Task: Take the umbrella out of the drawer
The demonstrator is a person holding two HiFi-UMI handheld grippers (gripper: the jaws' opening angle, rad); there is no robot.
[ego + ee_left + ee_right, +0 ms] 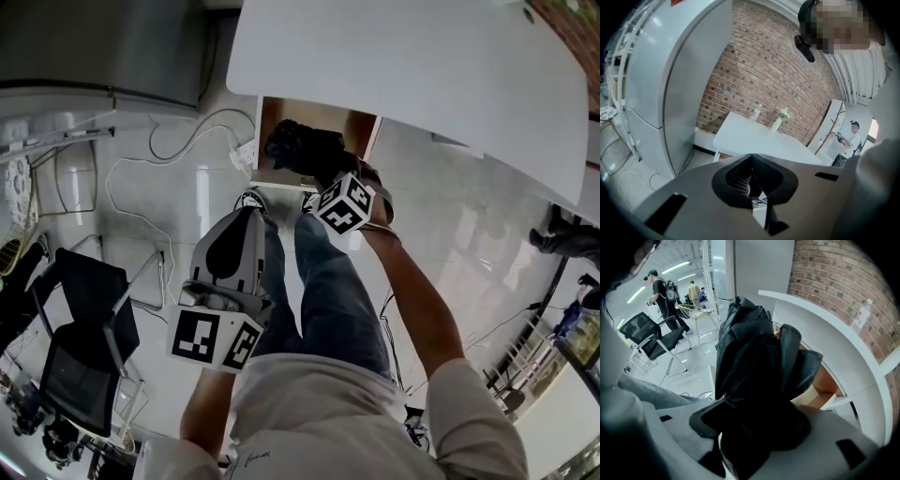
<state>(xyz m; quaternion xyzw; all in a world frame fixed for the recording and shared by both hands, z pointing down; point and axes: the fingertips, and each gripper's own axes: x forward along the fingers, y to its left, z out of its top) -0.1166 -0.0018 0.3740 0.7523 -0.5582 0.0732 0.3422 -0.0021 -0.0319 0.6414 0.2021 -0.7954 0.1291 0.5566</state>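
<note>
A folded black umbrella (298, 148) hangs just in front of the open wooden drawer (361, 124) under the white table (422, 66). My right gripper (323, 174) is shut on it from above. In the right gripper view the umbrella (754, 348) fills the middle, its crumpled fabric bulging out of the right gripper (754, 425), with the drawer (820, 383) behind it. My left gripper (247, 212) hangs lower left over the person's jeans, apart from the umbrella. In its own view the left gripper (751, 180) has its pads together with nothing between them.
A black office chair (80, 319) stands at the left, with cables (141, 169) trailing over the glossy floor. A tall grey cabinet (661, 79) stands left of the table. A bottle (756, 112) and a vase (778, 123) sit on the tabletop. People (658, 287) stand far behind.
</note>
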